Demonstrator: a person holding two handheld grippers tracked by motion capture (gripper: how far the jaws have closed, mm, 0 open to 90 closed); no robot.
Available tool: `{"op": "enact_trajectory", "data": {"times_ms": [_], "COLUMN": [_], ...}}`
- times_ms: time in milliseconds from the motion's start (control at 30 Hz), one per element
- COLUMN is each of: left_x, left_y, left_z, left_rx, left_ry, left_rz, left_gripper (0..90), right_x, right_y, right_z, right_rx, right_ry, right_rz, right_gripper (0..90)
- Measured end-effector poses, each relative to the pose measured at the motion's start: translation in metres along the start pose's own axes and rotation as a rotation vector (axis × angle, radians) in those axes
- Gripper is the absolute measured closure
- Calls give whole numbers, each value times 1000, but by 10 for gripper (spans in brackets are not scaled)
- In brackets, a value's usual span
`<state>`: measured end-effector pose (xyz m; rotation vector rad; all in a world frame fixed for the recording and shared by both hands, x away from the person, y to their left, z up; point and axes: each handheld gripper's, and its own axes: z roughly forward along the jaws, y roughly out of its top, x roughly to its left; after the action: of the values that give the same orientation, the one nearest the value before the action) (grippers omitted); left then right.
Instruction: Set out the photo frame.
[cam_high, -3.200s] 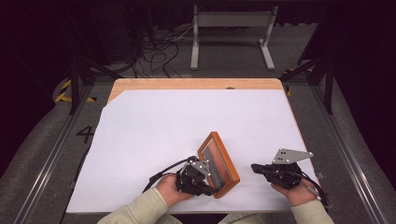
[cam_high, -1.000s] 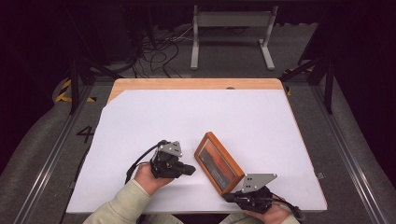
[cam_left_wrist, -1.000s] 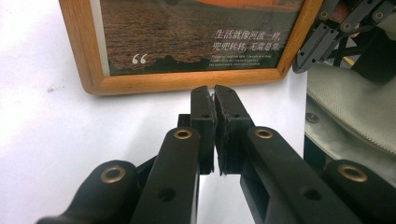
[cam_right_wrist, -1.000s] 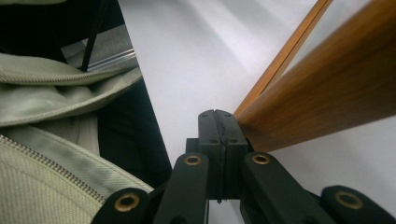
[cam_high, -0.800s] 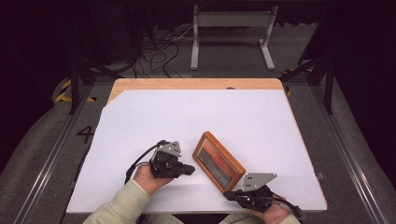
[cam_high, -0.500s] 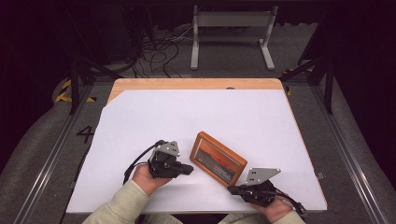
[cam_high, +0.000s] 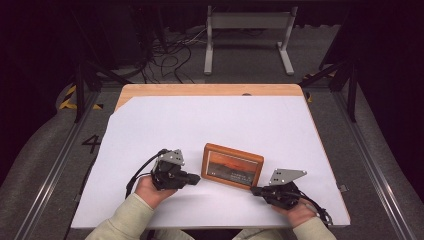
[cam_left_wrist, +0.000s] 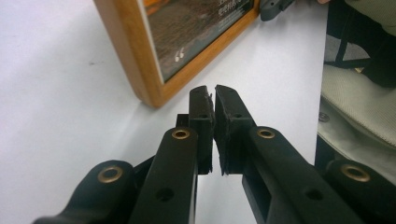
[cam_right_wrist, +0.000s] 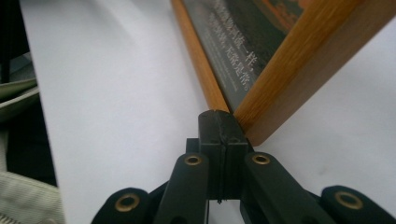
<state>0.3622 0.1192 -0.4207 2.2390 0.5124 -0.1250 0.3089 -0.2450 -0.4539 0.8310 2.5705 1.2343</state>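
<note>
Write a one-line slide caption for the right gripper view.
Shut right gripper noses against the corner of a wooden picture frame lying on the white table.

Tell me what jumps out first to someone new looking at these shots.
The wooden picture frame lies flat near the front of the white table, the one warm-coloured thing on it. The left tool points at its left edge with jaws nearly shut on nothing; in the right gripper view, the right tool, shut, sits at the frame's corner.
</note>
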Motion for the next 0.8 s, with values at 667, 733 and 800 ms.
{"op": "enact_trajectory", "data": {"times_ms": [667,733,800], "left_x": [8,7,6], "left_y": [-14,-14,-14], "left_z": [-14,-16,-19], "left_rx": [-18,-28,-40], "left_ry": [42,52,65], "left_rz": [-54,-56,-53], "left_gripper": [823,805,785], "right_x": [-17,-16,-16], "right_y": [8,12,17], "right_z": [-1,-8,-17], "right_rx": [-16,-32,-56], "right_ry": [-44,-48,-59], "right_rz": [32,11,3], "right_gripper": [900,900,900]}}
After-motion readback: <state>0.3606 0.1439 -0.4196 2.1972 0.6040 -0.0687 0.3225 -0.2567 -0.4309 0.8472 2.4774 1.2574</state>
